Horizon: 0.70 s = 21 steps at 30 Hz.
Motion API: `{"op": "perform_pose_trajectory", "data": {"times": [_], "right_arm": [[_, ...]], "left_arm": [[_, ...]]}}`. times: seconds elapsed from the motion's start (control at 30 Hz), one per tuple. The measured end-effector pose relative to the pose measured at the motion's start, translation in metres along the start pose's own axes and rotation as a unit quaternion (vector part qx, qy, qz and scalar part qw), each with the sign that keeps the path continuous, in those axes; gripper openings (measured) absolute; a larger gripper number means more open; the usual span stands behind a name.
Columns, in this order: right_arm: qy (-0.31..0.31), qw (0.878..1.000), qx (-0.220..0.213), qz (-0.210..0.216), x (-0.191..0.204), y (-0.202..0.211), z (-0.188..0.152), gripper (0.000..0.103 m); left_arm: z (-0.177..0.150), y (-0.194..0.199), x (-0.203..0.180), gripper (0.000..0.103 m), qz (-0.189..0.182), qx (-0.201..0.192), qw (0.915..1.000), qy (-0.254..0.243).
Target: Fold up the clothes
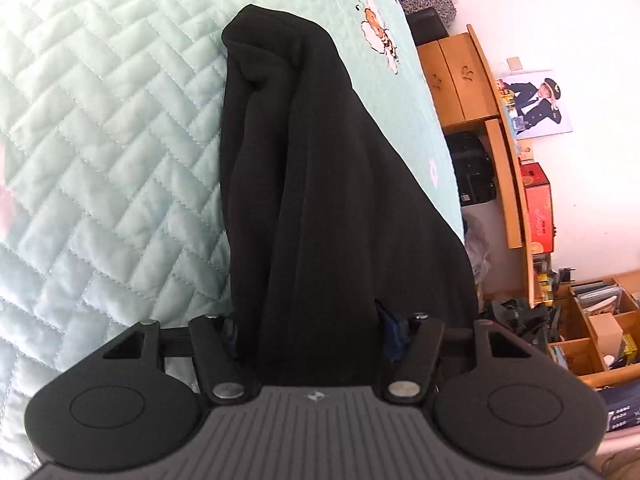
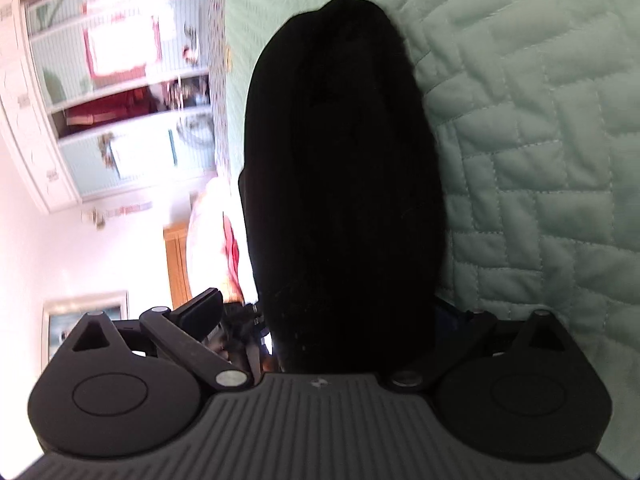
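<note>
We see the black garment (image 1: 320,184) gripped by both the left tongs (image 1: 316,336) and right tongs (image 2: 352,328), stretching lengthwise away from each over the quilted bed (image 1: 100,128).

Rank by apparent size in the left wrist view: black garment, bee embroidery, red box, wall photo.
1. Black fabric garment
2. Red cardboard box and rectangular wall photo: look alike
3. Bee embroidery

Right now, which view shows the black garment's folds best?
The left wrist view: the black garment shows creases and edges against the quilt. In the right wrist view it is a featureless dark mass.
</note>
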State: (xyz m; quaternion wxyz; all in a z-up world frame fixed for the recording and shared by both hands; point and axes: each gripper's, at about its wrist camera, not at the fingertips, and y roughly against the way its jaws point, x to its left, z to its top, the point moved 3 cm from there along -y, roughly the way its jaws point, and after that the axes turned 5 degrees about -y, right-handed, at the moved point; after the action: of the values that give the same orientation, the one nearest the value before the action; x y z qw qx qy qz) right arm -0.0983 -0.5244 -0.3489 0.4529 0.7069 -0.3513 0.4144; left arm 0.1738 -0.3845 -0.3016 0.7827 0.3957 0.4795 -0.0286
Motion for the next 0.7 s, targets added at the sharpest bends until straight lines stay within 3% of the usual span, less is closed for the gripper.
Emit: {"op": "perform_pose_trajectory", "data": {"times": [0.1,0.2,0.27,0.33,0.5,0.7], "right_arm": [[0.056,0.998,-0.014,-0.028,0.012,-0.002,-0.011,0.100],[0.112,0.992,-0.028,-0.056,0.023,-0.003,-0.022,0.076],[0.149,0.985,-0.038,-0.075,0.031,-0.004,-0.029,0.053],[0.187,0.977,-0.047,-0.091,0.040,-0.004,-0.036,0.051],[0.276,0.957,-0.064,-0.070,0.069,0.037,-0.037,0.050],[0.342,0.934,-0.077,-0.068,0.109,0.122,0.011,0.050]], "left_arm": [[0.000,0.003,-0.007,0.059,0.020,-0.002,0.9998,-0.002],[0.000,0.009,-0.015,0.054,0.037,-0.011,0.9993,0.003],[-0.002,0.010,-0.022,0.052,0.042,-0.022,0.9988,0.010],[-0.003,0.009,-0.031,0.049,0.038,-0.035,0.9985,0.018],[0.000,-0.001,-0.079,0.046,0.013,-0.077,0.9969,0.012],[0.026,-0.046,-0.179,0.046,-0.001,-0.125,0.9917,-0.031]]}}
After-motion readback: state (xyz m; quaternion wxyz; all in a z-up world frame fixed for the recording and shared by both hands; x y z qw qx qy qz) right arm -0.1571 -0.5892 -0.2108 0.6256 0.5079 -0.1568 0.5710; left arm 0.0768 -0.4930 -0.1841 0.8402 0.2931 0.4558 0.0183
